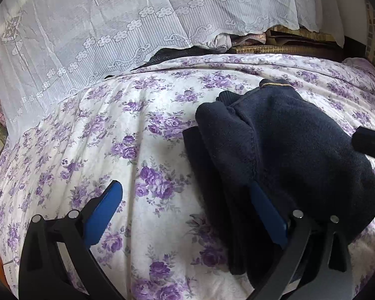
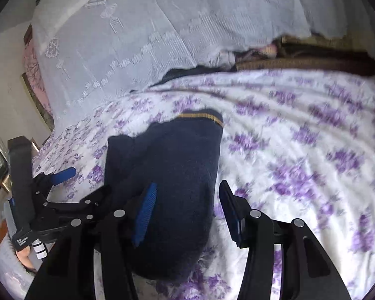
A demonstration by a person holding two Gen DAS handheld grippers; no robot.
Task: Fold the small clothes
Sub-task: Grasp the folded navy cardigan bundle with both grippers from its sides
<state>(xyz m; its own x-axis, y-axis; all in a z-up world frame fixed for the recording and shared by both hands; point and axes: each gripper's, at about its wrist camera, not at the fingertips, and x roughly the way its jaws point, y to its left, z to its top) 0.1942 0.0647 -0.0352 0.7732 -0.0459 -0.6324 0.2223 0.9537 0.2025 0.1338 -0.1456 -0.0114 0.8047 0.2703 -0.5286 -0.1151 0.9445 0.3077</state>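
A dark navy knit garment (image 1: 282, 155) with a gold-striped cuff lies bunched and partly folded on the floral bed cover (image 1: 142, 150). My left gripper (image 1: 185, 200) is open; its right finger (image 1: 267, 212) touches the garment's left edge, its left finger (image 1: 105, 212) is over bare cover. In the right wrist view the garment (image 2: 177, 175) lies below my open right gripper (image 2: 187, 200), its left finger (image 2: 145, 215) over the cloth and its right finger (image 2: 231, 212) just beside it. The left gripper (image 2: 62, 175) also shows at the left there.
A white lace cloth (image 1: 112, 37) covers a pile at the head of the bed. Woven mats and folded fabrics (image 1: 275, 42) lie behind the cover. A wall with a picture frame (image 2: 37, 95) stands at the left.
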